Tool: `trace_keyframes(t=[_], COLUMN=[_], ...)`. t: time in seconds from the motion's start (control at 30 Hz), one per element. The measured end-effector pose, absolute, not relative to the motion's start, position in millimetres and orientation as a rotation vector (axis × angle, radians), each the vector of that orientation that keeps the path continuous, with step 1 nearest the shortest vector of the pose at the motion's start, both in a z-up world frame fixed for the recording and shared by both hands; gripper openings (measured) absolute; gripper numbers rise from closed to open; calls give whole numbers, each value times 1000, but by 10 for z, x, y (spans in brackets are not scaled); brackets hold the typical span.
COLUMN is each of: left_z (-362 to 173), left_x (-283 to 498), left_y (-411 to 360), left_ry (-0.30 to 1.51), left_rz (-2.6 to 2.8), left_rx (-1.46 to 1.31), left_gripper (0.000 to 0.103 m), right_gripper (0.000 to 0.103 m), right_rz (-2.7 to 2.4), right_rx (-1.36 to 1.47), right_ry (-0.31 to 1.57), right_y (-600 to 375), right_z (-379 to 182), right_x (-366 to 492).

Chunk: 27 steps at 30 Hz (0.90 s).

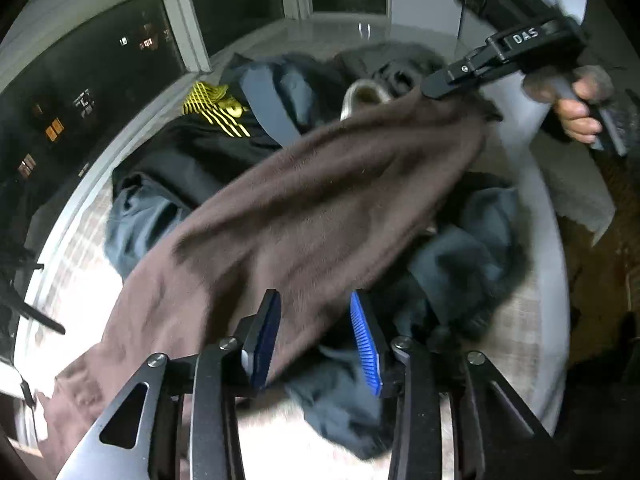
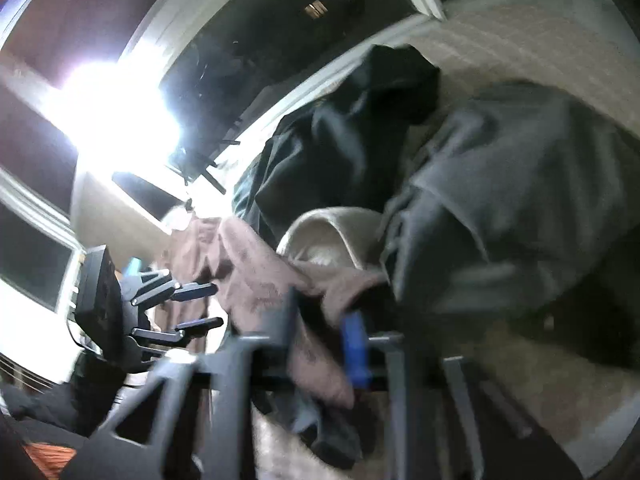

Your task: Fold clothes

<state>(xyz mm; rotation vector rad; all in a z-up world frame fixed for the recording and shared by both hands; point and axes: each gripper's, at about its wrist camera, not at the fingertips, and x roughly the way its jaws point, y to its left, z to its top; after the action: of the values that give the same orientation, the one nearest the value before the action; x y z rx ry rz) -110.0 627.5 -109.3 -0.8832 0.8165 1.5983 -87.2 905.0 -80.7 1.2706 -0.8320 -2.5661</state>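
Note:
A brown garment (image 1: 320, 200) stretches slack from lower left to upper right over a pile of clothes. My right gripper (image 1: 432, 88) is shut on its upper right corner; in the right wrist view that gripper (image 2: 320, 312) has brown cloth (image 2: 260, 272) bunched between its pads. My left gripper (image 1: 316, 320) stands open at the garment's lower edge. The cloth lies against its left pad and its right pad is bare. The right wrist view shows the left gripper (image 2: 208, 308) with its fingers apart beside the brown cloth.
The pile holds a black shirt with yellow stripes (image 1: 216, 116), a blue-grey garment (image 1: 460, 256) and a dark grey one (image 2: 500, 200). A pale curved thing (image 1: 362, 96) pokes out of it. All lie on a pale checked cover (image 1: 80, 248) under dark windows (image 1: 100, 80). A hand (image 1: 576, 116) holds the right gripper.

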Motion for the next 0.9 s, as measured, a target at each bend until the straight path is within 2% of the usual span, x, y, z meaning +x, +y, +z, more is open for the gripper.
trace_keyframes(t=[0.1,0.17,0.23,0.27,0.33,0.4,0.5,0.53,0.6,0.73,0.77,0.83,0.9], left_z=[-1289,-1338,-1304,-1256,-1141,-985,-837,-805,-860,-1022,-1092,-1125,-1013], left_x=[-1124,-1107,-1073,-1046,-959,-759,-415,-300,-141,91,91,-13,-186], left_y=[6380,6380,6359,6359,6386,6507,6804,6919,7178,7636,7708,7762,7703], left_ry=[851,869,872,862,846,835,824,825,868,972,1006,972,836], left_rz=[1577,1574,1575,1577,1574,1554,1529,1523,1534,1563,1576,1582,1588], left_rx=[-928,-940,-945,-942,-921,-857,-734,-691,-635,-546,-542,-614,-718], left_gripper=[35,36,36,36,36,39,58,60,64,63,60,28,11], right_gripper=[4,5,7,11,13,13,19,24,25,25,25,25,25], right_rz=[-2759,-2787,-2700,-2676,-2656,-2718,-2717,-2713,-2706,-2704,-2703,-2711,-2713], right_rx=[1124,1205,1381,1351,1230,1140,1117,1108,1092,1098,1097,1091,1084], right_ry=[-639,-524,-660,-779,-976,-1004,-1027,-1040,-1059,-1047,-1045,-1030,-1013], right_y=[8961,8930,9086,9194,9412,9543,9662,9680,9712,9681,9680,9693,9700], right_z=[-648,-732,-983,-1011,-985,-861,-763,-748,-719,-691,-685,-643,-595], right_x=[-693,-643,-648,-590,-425,-274,-171,-147,-97,-52,-34,24,48])
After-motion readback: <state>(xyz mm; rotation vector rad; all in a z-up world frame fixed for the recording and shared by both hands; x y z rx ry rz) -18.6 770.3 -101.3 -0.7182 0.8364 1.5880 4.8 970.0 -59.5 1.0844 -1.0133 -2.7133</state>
